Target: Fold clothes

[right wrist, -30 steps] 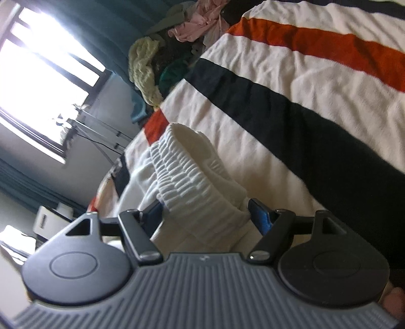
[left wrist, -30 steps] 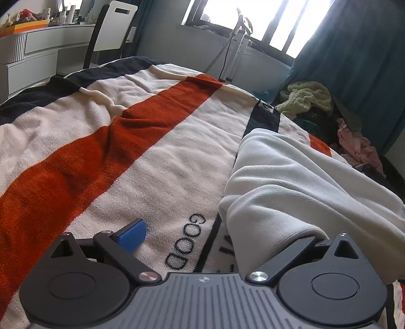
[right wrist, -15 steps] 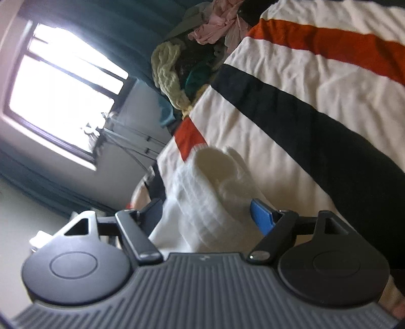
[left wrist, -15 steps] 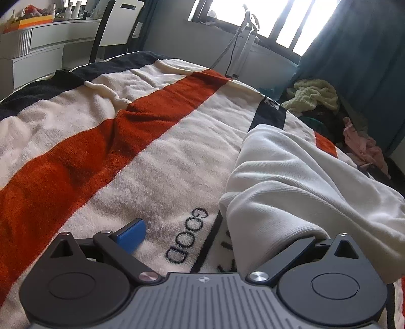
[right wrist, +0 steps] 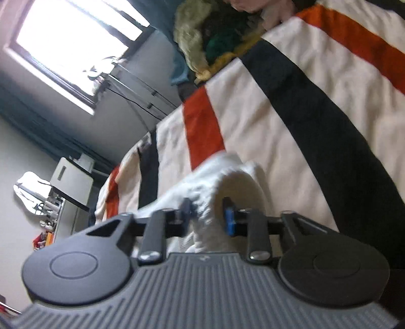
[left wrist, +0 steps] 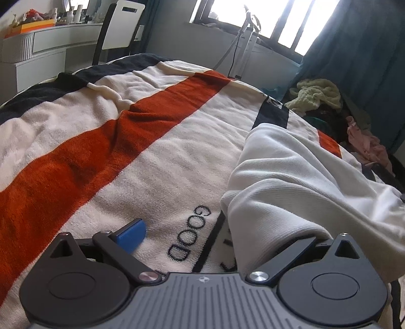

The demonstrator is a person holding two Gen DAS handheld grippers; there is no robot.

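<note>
Here there is one white garment (left wrist: 298,187), soft and finely ribbed, lying on the bed at the right side of the left wrist view, on top of one striped blanket (left wrist: 141,162). The blanket is of fluffy terry cloth with cream, orange and black bands, and the black stitched word "GOOD" (left wrist: 188,234) is seen in the lower middle of the frame. The left gripper (left wrist: 222,235) has its jaws spread wide: one blue pad (left wrist: 133,234) is free above the blanket at lower left, while the other finger is hidden under a fold of the garment at lower right. In the right wrist view, which is a little blurred, the right gripper (right wrist: 207,215) has its jaws clenched on a bunched, gathered edge of the same white garment (right wrist: 227,177), in the lower middle of the frame. One heap of loose clothes (left wrist: 326,101), with a yellowish knitted piece and a pink piece, lies at the upper right beside the bed. One white chair (left wrist: 121,24) and one white desk (left wrist: 38,45) stand at upper left.
</note>
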